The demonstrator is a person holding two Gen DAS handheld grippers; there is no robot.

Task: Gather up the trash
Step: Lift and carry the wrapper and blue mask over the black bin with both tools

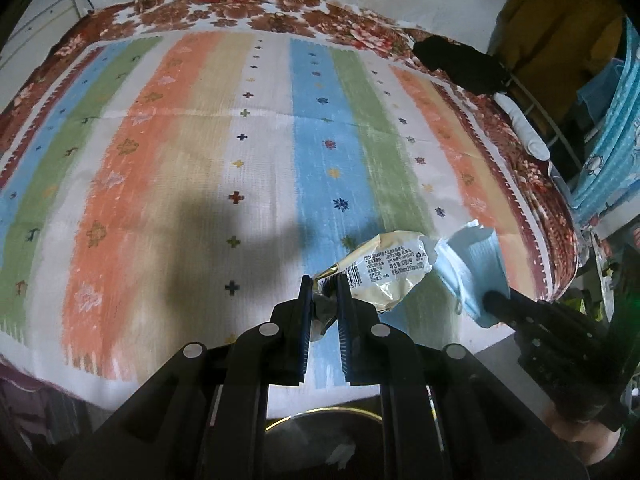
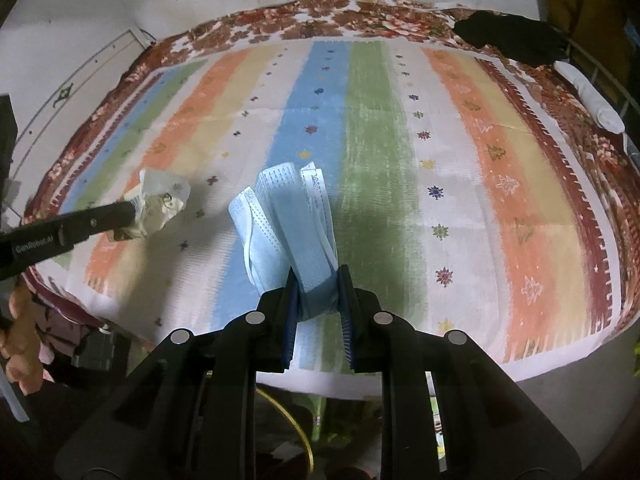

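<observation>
Gripping a crumpled yellow snack wrapper (image 1: pixel 380 272), your left gripper (image 1: pixel 324 280) has its jaws clamped on the wrapper's twisted end, holding it above the striped cloth (image 1: pixel 200 140). Just beside it, your right gripper (image 2: pixel 318 280) is clamped on a folded blue face mask (image 2: pixel 288 220), whose loose end and ear loops stick out in front of the pads. Both pieces hang over the near edge of the cloth. Farther back, a floral sheet (image 2: pixel 320 16) borders the cloth, with a black item (image 2: pixel 508 36) at its far right corner.
</observation>
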